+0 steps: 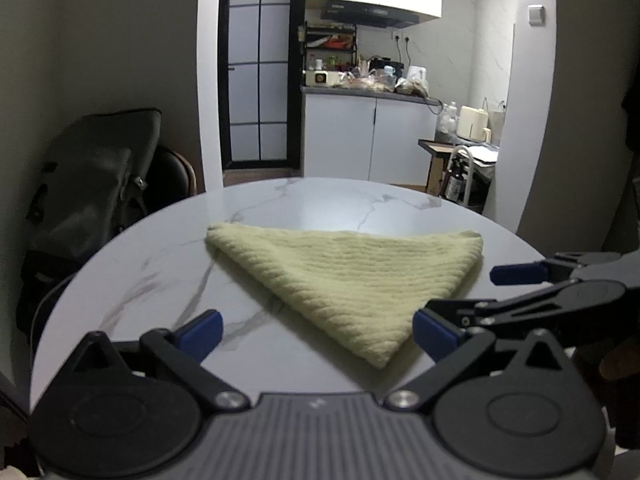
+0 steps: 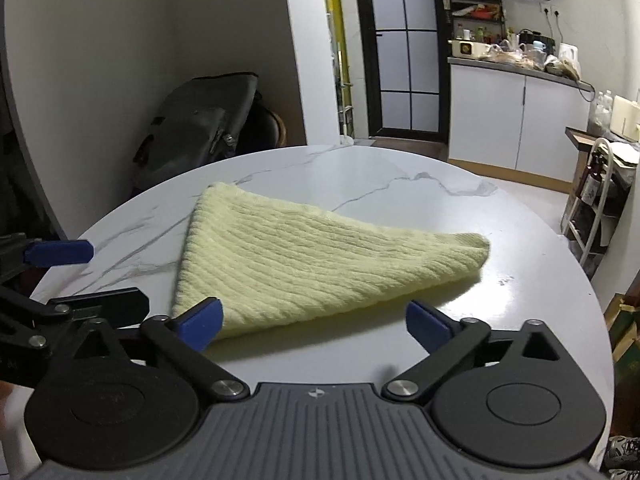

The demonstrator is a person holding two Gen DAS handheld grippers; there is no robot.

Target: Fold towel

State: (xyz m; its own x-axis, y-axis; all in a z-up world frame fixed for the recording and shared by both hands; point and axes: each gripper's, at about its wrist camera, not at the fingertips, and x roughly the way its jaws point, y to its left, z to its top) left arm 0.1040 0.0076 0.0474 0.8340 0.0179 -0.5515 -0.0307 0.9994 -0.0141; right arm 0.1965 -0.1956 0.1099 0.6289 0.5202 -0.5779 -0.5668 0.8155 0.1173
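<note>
Lying folded on table [image 1: 160, 264]: towel [image 1: 344, 276]

The towel [image 1: 348, 280] before me is pale yellow-green with a ribbed, knitted weave, and it lies flat on the white marble table [image 1: 320, 204], folded into a triangle. From my left wrist its long edge runs across the far side, with one rounded corner at far left, another at far right, and its point aimed back toward me. From my right wrist the same towel [image 2: 304, 260] shows doubled layers along its near edge, the cloth smooth, and nothing is resting on it.
</note>
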